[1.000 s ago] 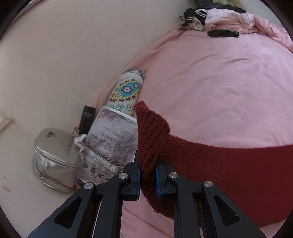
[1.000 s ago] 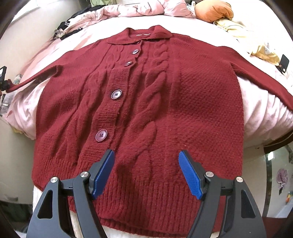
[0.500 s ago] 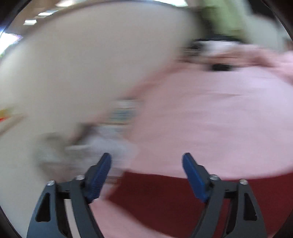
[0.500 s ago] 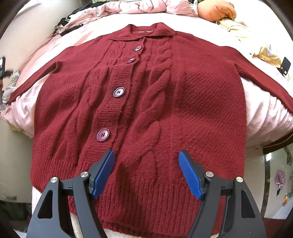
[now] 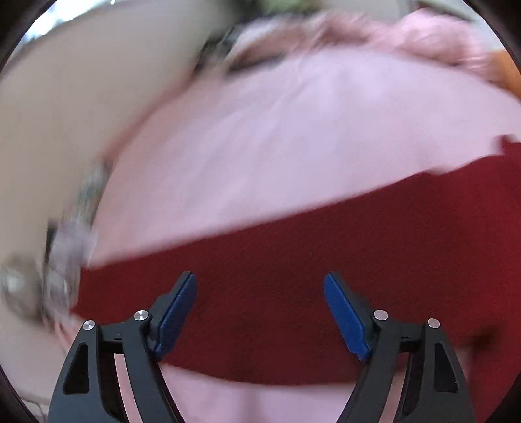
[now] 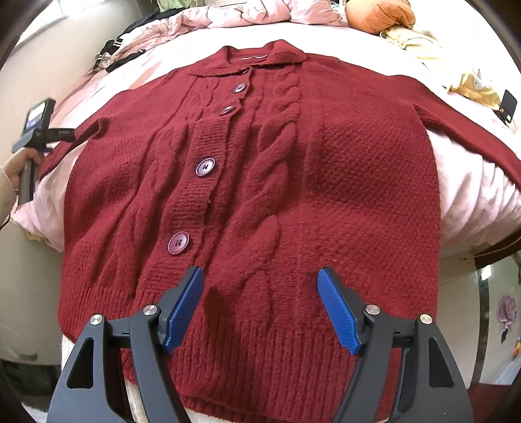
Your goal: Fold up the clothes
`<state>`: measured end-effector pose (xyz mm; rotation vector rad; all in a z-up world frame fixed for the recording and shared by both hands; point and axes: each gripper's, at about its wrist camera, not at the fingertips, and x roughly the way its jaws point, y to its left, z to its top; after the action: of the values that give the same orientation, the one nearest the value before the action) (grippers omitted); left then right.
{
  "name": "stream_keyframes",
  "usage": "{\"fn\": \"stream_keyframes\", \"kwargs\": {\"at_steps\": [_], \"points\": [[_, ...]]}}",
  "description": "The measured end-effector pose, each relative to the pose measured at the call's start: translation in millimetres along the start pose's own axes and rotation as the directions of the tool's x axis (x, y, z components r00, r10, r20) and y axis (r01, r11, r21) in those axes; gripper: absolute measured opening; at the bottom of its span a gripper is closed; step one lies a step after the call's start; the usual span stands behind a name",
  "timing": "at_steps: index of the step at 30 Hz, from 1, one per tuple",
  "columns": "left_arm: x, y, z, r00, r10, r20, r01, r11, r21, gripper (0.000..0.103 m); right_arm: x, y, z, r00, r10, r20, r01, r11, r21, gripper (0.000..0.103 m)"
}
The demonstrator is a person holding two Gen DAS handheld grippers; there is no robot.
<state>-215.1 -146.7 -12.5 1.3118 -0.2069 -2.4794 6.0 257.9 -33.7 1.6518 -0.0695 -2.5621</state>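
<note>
A dark red knitted cardigan (image 6: 293,182) lies face up and buttoned on the pink bed sheet (image 5: 293,130), sleeves spread out to both sides. My right gripper (image 6: 260,306) stands open just above the hem, nothing pressed between its blue pads. In the blurred left wrist view, the left sleeve (image 5: 293,266) runs flat across the sheet. My left gripper (image 5: 260,312) hovers over it with its jaws wide and closing. The sleeve lies under the gap and the pads do not press on it. A hand (image 6: 19,166) holds that tool at the bed's left edge.
A crumpled pink quilt (image 6: 247,16) and an orange cushion (image 6: 377,14) lie at the head of the bed. Yellow cloth (image 6: 472,84) and a small black item (image 6: 508,105) sit at the right. A blurred silver bag (image 5: 19,286) lies left of the bed.
My left gripper let go of the sleeve cuff, opened wide and swung right along the sleeve, which now lies flat. The right gripper has not moved.
</note>
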Motion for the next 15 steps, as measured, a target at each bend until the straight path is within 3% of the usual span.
{"fn": "stream_keyframes", "kwargs": {"at_steps": [2, 5, 7, 10, 12, 15], "points": [[-28.5, -32.3, 7.3, 0.988, -0.147, 0.051, 0.145, 0.988, 0.042, 0.082, 0.6, 0.3, 0.3, 1.0, 0.0, 0.003, 0.0, 1.0, -0.002, 0.073], [-47.1, -82.8, 7.6, 0.948, -0.313, 0.063, 0.307, 0.947, 0.094, 0.082, 0.7, -0.2, -0.1, 1.0, 0.005, 0.006, -0.005, 1.0, -0.004, 0.073], [-31.4, -115.4, -0.2, 0.953, -0.301, 0.014, 0.296, 0.944, 0.144, 0.082, 0.0, -2.8, -0.3, 1.0, 0.013, 0.008, -0.013, 1.0, 0.003, 0.073], [20.1, -134.3, -20.5, 0.973, -0.205, -0.107, 0.221, 0.959, 0.176, 0.086, -1.5, -8.4, -1.8, 1.0, 0.022, 0.011, -0.022, 1.0, 0.021, 0.073], [25.1, -130.1, -23.2, 0.974, -0.217, -0.068, 0.224, 0.966, 0.129, 0.092, -2.7, -13.6, -2.8, 1.0, 0.025, 0.014, -0.025, 0.999, 0.036, 0.073], [0.9, -137.3, -20.4, 0.988, -0.141, -0.055, 0.149, 0.971, 0.185, 0.087, -4.6, -21.3, -4.2, 0.999, 0.032, 0.02, -0.033, 0.998, 0.059, 0.073]]}}
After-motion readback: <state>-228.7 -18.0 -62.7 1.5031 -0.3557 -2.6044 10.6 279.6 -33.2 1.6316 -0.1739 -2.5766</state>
